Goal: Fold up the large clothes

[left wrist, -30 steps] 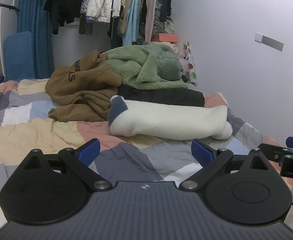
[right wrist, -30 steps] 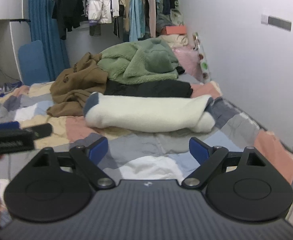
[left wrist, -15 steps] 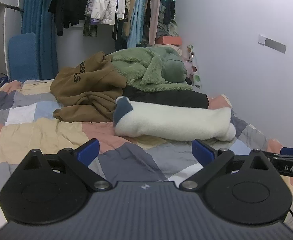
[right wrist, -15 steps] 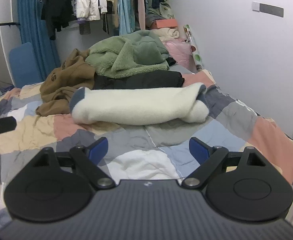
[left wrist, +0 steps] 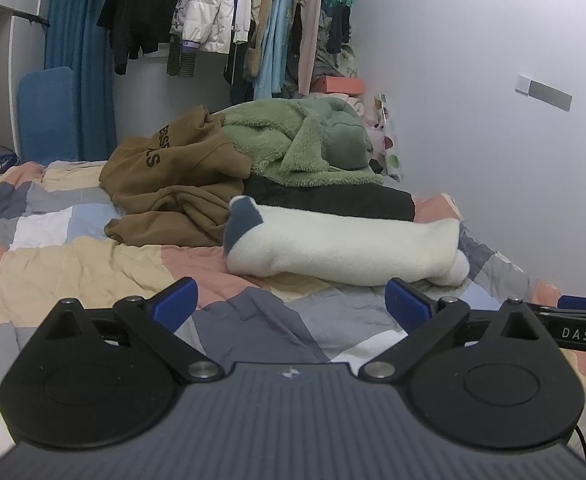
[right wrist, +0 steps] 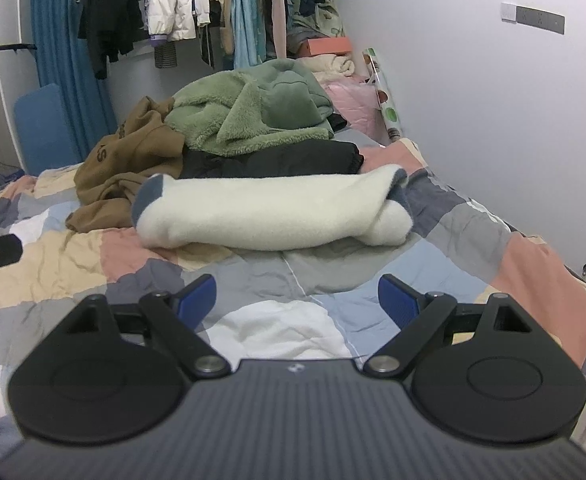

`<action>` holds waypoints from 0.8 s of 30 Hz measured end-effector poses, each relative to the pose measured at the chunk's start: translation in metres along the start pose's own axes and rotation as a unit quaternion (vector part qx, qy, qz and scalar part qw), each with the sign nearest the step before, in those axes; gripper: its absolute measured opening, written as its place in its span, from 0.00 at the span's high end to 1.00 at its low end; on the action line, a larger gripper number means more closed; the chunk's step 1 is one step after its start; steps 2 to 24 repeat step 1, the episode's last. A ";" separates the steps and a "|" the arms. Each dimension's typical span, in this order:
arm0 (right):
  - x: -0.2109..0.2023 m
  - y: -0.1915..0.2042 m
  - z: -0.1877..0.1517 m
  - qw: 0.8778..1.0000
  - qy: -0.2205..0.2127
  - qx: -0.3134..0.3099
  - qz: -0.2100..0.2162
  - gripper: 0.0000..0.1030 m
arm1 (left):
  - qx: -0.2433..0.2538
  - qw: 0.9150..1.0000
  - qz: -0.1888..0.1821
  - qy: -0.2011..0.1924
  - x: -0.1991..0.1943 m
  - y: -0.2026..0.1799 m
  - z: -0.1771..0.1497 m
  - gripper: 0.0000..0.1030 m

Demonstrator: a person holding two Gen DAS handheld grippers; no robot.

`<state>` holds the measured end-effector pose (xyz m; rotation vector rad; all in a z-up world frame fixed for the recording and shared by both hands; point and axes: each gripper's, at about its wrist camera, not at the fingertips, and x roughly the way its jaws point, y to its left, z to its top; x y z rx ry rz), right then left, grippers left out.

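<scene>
A folded cream fleece garment [left wrist: 345,250] [right wrist: 269,212] with a grey-blue collar lies across the patchwork quilt [left wrist: 93,264] [right wrist: 277,320]. Behind it are a black garment [left wrist: 333,198] [right wrist: 269,160], a crumpled brown hoodie [left wrist: 173,188] [right wrist: 121,160] and a green fleece [left wrist: 293,148] [right wrist: 249,116]. My left gripper [left wrist: 291,304] is open, short of the cream garment, nothing between its blue pads. My right gripper [right wrist: 297,302] is likewise open and empty over the quilt. The right gripper's finger [left wrist: 573,324] shows at the left wrist view's right edge.
A white wall [right wrist: 493,120] runs along the bed's right side. Clothes hang on a rail [left wrist: 233,20] at the back, with a blue curtain [left wrist: 77,60] and a blue panel [left wrist: 47,116] at the left. A pink blanket [right wrist: 353,100] lies near the wall.
The right gripper dropped and came closer to the cream garment in its view. The left gripper shifted only slightly. Both stayed open.
</scene>
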<state>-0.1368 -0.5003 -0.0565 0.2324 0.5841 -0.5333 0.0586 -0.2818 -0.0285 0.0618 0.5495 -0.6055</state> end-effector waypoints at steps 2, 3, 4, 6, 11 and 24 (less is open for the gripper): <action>-0.001 0.000 0.000 1.000 -0.002 -0.001 0.000 0.13 | 0.000 1.000 0.001 -0.001 0.000 0.000 0.000 0.01; -0.001 0.000 0.000 1.000 -0.002 -0.001 0.000 0.13 | 0.000 1.000 0.001 -0.001 0.000 0.000 0.000 0.01; -0.001 0.000 0.000 1.000 -0.002 -0.001 0.000 0.13 | 0.000 1.000 0.001 -0.001 0.000 0.000 0.000 0.01; -0.001 0.000 0.000 1.000 -0.002 -0.001 0.000 0.13 | 0.000 1.000 0.001 -0.001 0.000 0.000 0.000 0.01; -0.001 0.000 0.000 1.000 -0.002 -0.001 0.000 0.13 | 0.000 1.000 0.001 -0.001 0.000 0.000 0.000 0.01; -0.001 0.000 0.000 1.000 -0.002 -0.001 0.000 0.13 | 0.000 1.000 0.001 -0.001 0.000 0.000 0.000 0.01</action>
